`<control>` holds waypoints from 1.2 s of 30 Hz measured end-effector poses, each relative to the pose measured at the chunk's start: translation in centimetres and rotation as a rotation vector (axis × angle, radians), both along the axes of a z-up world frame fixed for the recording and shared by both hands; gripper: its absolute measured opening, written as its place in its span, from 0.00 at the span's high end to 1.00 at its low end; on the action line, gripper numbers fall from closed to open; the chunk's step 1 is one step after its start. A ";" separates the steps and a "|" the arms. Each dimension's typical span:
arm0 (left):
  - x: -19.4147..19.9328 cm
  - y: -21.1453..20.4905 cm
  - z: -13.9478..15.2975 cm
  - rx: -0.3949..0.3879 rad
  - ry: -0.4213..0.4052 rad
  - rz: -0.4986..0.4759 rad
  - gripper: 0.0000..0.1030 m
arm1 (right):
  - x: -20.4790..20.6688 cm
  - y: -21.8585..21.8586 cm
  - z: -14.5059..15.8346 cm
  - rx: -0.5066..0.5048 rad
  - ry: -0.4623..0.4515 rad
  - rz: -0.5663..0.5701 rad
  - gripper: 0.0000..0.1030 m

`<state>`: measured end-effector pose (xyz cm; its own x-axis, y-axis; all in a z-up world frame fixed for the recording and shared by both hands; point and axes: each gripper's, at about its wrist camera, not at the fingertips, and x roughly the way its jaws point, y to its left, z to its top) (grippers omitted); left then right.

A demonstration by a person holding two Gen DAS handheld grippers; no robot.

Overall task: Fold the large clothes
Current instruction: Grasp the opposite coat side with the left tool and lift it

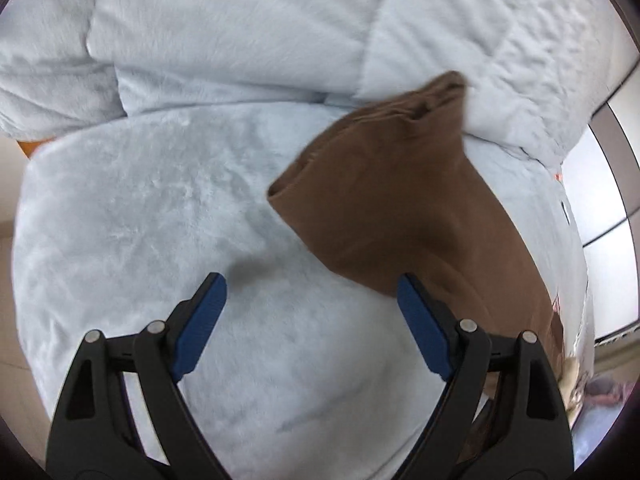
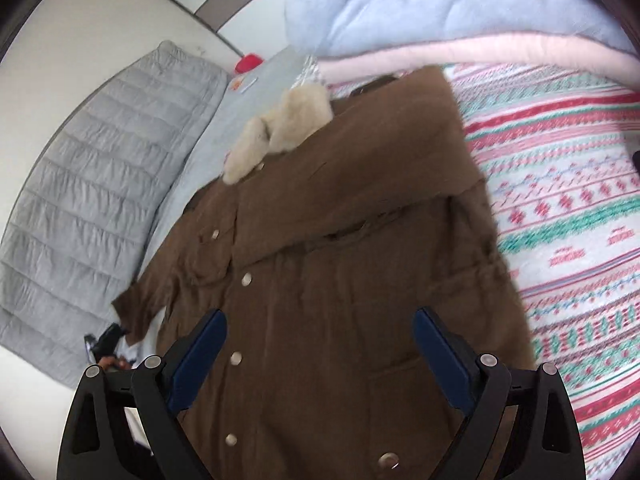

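Currently both tongs are spread wide, nothing between the pads. Left tongs (image 1: 312,292) point steeply down over the pale blue plush blanket (image 1: 140,220), right pad just beside the edge of the brown sleeve (image 1: 392,200); whether it touches, can't tell. Right tongs (image 2: 320,328) hover over the front of the brown coat (image 2: 340,280), tilted down, straddling the snap-button placket (image 2: 237,357).

Coat lies front-up on the bed, one sleeve already folded across the chest, cream fur collar (image 2: 276,136) toward the grey quilted pad (image 2: 100,180). Striped patterned bedspread (image 2: 560,200) to its right.

Handling, my read: thick, soft, fairly heavy fabric, will sag and drag, won't slip much on plush. Best hold is a doubled edge: sleeve cuff, hem, or shoulder seam. Avoid the fur and the snaps.
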<state>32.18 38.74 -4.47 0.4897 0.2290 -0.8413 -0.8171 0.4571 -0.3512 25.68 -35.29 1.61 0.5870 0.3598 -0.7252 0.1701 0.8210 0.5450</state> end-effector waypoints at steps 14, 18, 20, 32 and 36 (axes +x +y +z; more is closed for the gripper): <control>5.7 -1.2 -1.0 0.364 0.024 -0.050 0.28 | 0.3 0.2 -0.8 -0.088 -0.032 0.023 0.07; 5.8 -0.4 -0.5 0.304 -0.036 -0.074 0.79 | 0.2 0.1 -1.0 -0.077 -0.035 0.020 0.07; 4.7 0.0 0.5 0.254 -0.131 -0.057 0.81 | 0.1 0.0 -0.7 -0.078 -0.047 0.016 0.07; 1.9 -13.9 15.2 0.488 -0.602 -0.380 0.82 | -0.6 0.9 1.5 -0.426 -0.122 -0.088 0.07; 3.5 -21.2 17.4 0.548 -0.661 -0.565 0.82 | -1.0 1.2 2.2 -0.685 -0.155 -0.153 0.07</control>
